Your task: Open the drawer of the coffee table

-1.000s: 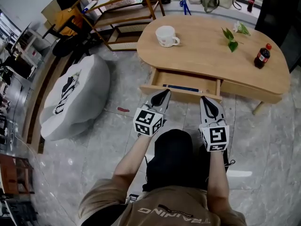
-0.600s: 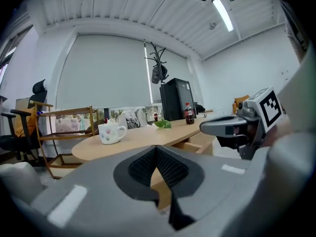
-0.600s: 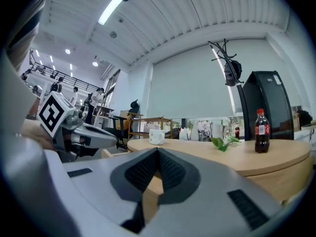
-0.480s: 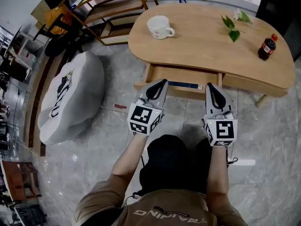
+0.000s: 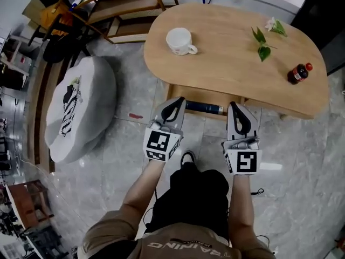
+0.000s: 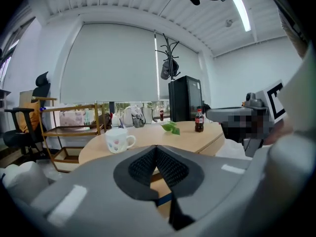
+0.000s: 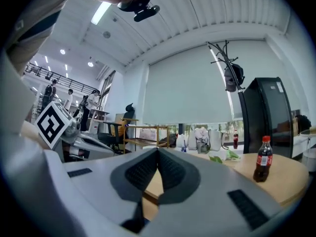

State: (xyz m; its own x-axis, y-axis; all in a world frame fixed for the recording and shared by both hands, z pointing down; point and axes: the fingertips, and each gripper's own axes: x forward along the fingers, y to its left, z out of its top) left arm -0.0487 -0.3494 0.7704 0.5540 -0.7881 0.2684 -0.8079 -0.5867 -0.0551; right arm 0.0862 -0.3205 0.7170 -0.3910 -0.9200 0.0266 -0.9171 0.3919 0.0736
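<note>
Okay: coffee table (image 5: pixel 232 47), long axis left-right in head view. Drawer (image 5: pixel 207 99) under near edge, partly out, front facing person, long axis along table edge. Left gripper (image 5: pixel 177 101) and right gripper (image 5: pixel 237 108) just before drawer front, contact unclear. Both jaws clenched tip to tip, nothing between. Head view shows how far drawer sticks out; gripper views do not. Mug (image 6: pixel 118 140) seen from left gripper view, cola bottle (image 7: pixel 263 159) large in right gripper view.

- Probably an office lounge or demo room rather than a home: an office chair (image 6: pixel 19 138), a strip light (image 6: pixel 242 11), a ribbed ceiling.
- A wide roller blind (image 6: pixel 116 63), coat stand (image 6: pixel 168 58) and open wooden shelf (image 6: pixel 69 130) stand beyond the coffee table's (image 5: pixel 232 53) far edge.
- A beanbag (image 5: pixel 75 112) sits on the polished stone-look floor (image 5: pixel 302 171).
</note>
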